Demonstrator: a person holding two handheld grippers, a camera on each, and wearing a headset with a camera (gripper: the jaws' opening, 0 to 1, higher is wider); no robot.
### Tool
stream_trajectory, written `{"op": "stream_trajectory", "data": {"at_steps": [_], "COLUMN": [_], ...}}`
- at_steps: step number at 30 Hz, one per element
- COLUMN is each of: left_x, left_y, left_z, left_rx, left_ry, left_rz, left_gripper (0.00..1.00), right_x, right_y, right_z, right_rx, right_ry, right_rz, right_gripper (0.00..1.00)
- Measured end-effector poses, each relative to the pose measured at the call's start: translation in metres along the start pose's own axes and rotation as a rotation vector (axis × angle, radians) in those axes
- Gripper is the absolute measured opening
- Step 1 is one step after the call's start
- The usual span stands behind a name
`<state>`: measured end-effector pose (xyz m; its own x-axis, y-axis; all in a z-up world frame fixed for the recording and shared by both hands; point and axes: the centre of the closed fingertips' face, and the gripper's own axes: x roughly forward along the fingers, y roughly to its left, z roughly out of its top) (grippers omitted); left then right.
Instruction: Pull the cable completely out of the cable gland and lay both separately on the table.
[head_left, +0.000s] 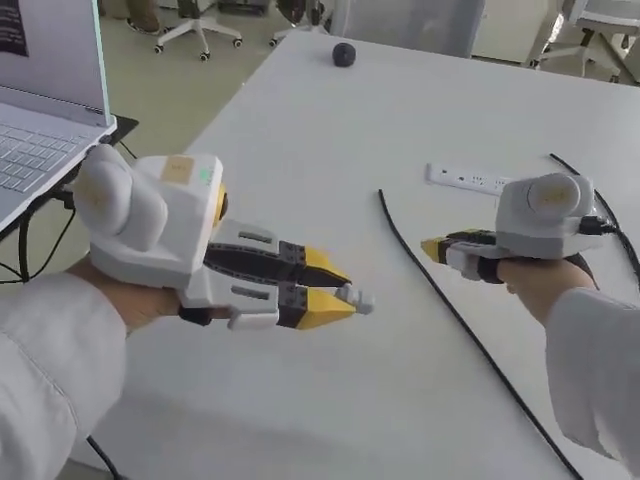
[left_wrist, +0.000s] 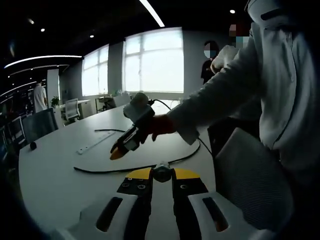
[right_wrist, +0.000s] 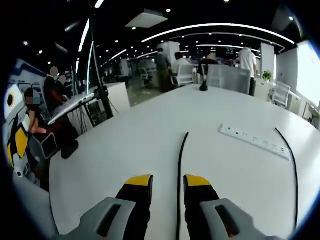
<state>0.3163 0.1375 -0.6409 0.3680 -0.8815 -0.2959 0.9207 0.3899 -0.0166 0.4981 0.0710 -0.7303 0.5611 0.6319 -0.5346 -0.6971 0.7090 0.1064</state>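
Note:
My left gripper (head_left: 343, 289) hovers above the white table (head_left: 300, 150), shut on a small grey cable gland (head_left: 358, 298) that sticks out past its yellow tips. In the left gripper view the gland (left_wrist: 161, 172) sits pinched between the jaws. A long black cable (head_left: 450, 310) lies loose on the table, apart from the gland. My right gripper (head_left: 432, 248) is just above the cable's middle and stands open. In the right gripper view the cable (right_wrist: 180, 155) runs away along the table from between the parted jaws of the right gripper (right_wrist: 167, 182).
A white power strip (head_left: 465, 181) lies beyond the cable, with a second black cord (head_left: 600, 205) at the right. A laptop (head_left: 40, 100) sits at the left edge. A small dark round object (head_left: 344, 53) rests at the table's far end. Office chairs stand behind.

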Motion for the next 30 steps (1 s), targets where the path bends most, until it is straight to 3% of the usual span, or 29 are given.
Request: {"op": "stream_trajectory", "data": {"at_steps": [6, 19, 30], "left_x": [0.003, 0.017, 0.031], "left_y": [-0.001, -0.001, 0.002], "left_z": [-0.002, -0.018, -0.033], "left_rx": [0.001, -0.018, -0.024], "left_ry": [-0.004, 0.007, 0.028], "left_rz": [0.009, 0.008, 0.002], "left_gripper": [0.15, 0.15, 0.15], "right_x": [-0.023, -0.077, -0.112], "right_y": [0.015, 0.049, 0.069], "right_z": [0.007, 0.016, 0.015], "right_rx": [0.001, 0.022, 0.001], "right_ry": [-0.048, -0.168, -0.206], "right_rz": [0.027, 0.088, 0.106], "right_gripper": [0.28, 0.39, 0.42]}}
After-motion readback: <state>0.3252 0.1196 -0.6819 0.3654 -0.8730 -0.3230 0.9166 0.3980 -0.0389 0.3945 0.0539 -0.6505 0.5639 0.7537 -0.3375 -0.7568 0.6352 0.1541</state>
